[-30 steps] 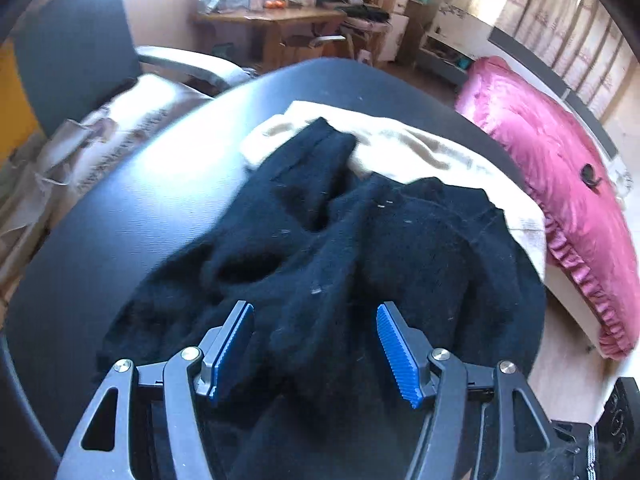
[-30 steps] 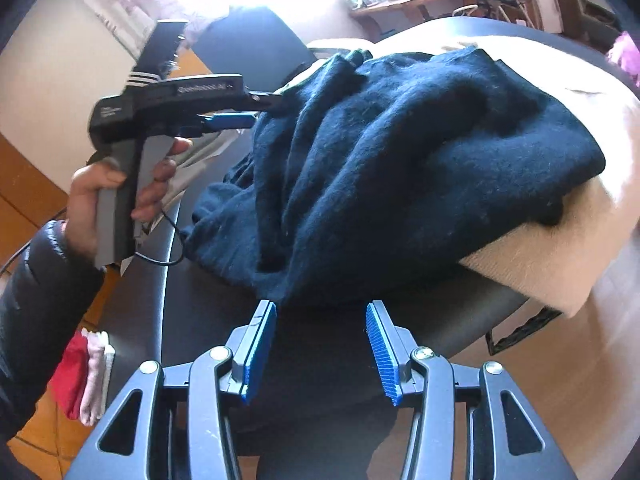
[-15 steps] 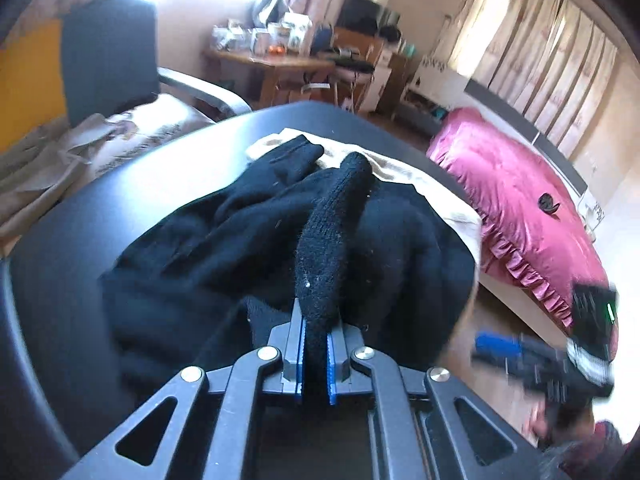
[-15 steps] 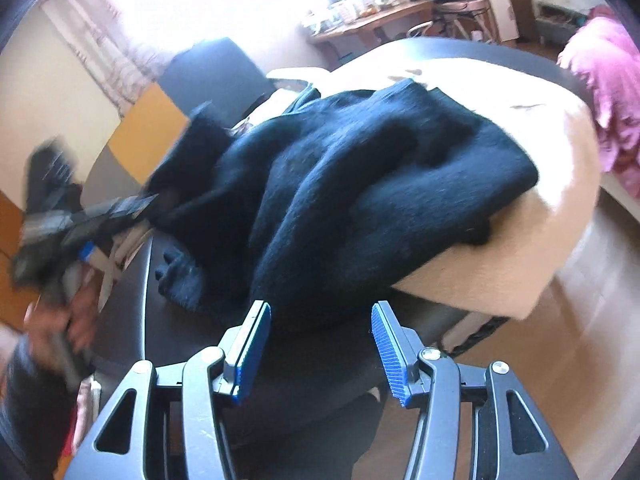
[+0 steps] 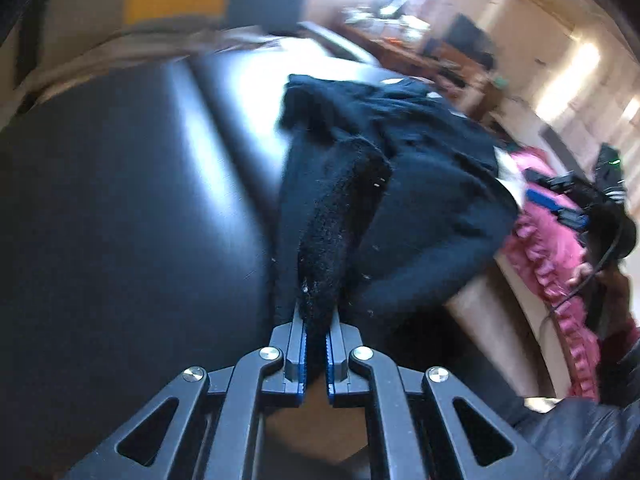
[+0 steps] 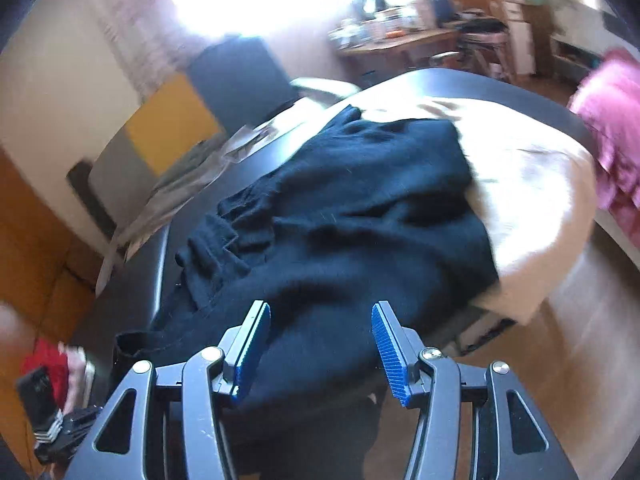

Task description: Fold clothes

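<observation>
Presently: left gripper [image 5: 316,354] pressed together on a fold of the black knit garment [image 5: 400,184], blue pads [image 5: 303,360] clamped on a fuzzy ridge of cloth rising straight out from between them. Rest of the garment trailing away up and to the right across the dark table [image 5: 140,200], bunched and creased, far end reaching toward the table's bright far part. Left-wrist view smeared by motion blur, so fine detail of the cloth edge not readable.

Right gripper [image 6: 320,344] spread, jaws opening, blue pads [image 6: 390,354] standing apart over the near edge of the same black garment [image 6: 352,208]. Cloth visible in the gap between the pads, but pads not seen pressing on it. Garment lying in a heap on the table [image 6: 132,288], partly over a cream garment [image 6: 532,184] spread beneath it and draped off the table's right edge.

Also noted: pink ruffled bedding [image 6: 612,120] at far right; a yellow and grey panel [image 6: 168,124] and a dark chair [image 6: 240,72] beyond the table; a cluttered wooden desk [image 6: 400,40] at the back wall. In the left-wrist view, at far right, the other handheld gripper [image 5: 560,204] seen against the pink bedding [image 5: 552,248]. Strong window glare at top centre in both views.
</observation>
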The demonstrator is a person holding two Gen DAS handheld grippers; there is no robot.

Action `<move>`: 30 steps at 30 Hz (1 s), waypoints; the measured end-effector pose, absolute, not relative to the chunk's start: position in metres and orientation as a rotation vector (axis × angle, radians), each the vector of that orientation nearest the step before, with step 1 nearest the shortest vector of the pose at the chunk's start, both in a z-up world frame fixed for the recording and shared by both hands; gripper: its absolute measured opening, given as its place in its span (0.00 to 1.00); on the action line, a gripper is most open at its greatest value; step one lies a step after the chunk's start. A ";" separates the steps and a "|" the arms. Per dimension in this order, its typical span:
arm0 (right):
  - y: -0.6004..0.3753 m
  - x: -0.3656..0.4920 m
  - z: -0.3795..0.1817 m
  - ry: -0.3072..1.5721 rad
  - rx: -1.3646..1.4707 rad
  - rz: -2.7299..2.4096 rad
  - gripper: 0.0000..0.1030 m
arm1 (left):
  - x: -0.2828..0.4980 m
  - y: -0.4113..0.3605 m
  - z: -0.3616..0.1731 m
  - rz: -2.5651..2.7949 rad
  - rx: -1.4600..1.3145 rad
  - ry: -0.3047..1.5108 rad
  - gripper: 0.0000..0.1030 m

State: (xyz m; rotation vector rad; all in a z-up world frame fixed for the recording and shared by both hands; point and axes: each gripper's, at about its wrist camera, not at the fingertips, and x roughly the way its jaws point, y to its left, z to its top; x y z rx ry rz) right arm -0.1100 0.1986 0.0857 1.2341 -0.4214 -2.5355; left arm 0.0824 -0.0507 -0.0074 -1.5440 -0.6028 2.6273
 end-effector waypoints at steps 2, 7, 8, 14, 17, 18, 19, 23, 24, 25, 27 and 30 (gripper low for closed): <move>0.173 -0.112 0.084 -0.352 1.255 -2.481 0.58 | 0.092 -0.076 -0.011 2.647 -1.589 -0.696 0.07; 0.112 -0.131 0.061 -0.214 1.329 -2.371 0.58 | 0.106 -0.141 -0.004 2.728 -1.576 -1.021 0.16; 0.104 -0.132 0.056 -0.199 1.337 -2.354 0.58 | 0.105 -0.152 0.000 2.755 -1.562 -1.054 0.16; 0.089 -0.146 0.055 -0.022 1.326 -2.451 0.58 | 0.050 -0.178 0.018 2.935 -1.502 -0.974 0.18; 0.116 -0.158 0.059 -0.059 1.338 -2.528 0.58 | -0.010 -0.164 0.027 2.879 -1.417 -0.865 0.19; 0.125 -0.161 0.060 -0.076 1.342 -2.547 0.58 | -0.036 -0.152 0.028 2.831 -1.391 -0.835 0.20; 0.132 -0.164 0.062 -0.082 1.344 -2.559 0.58 | -0.057 -0.135 0.026 2.787 -1.385 -0.795 0.20; 0.144 -0.173 0.056 -0.061 1.372 -2.562 0.58 | -0.145 -0.059 0.022 2.656 -1.395 -0.542 0.21; 0.143 -0.177 0.054 -0.048 1.382 -2.558 0.58 | -0.170 -0.041 0.023 2.627 -1.391 -0.478 0.21; 0.143 -0.183 0.051 -0.034 1.389 -2.554 0.58 | -0.179 -0.024 0.021 2.618 -1.397 -0.429 0.21; 0.140 -0.194 0.050 -0.029 1.378 -2.557 0.58 | -0.218 0.005 0.020 2.612 -1.408 -0.306 0.21; 0.138 -0.217 0.052 -0.063 1.346 -2.575 0.58 | -0.276 0.019 0.027 2.629 -1.387 -0.185 0.21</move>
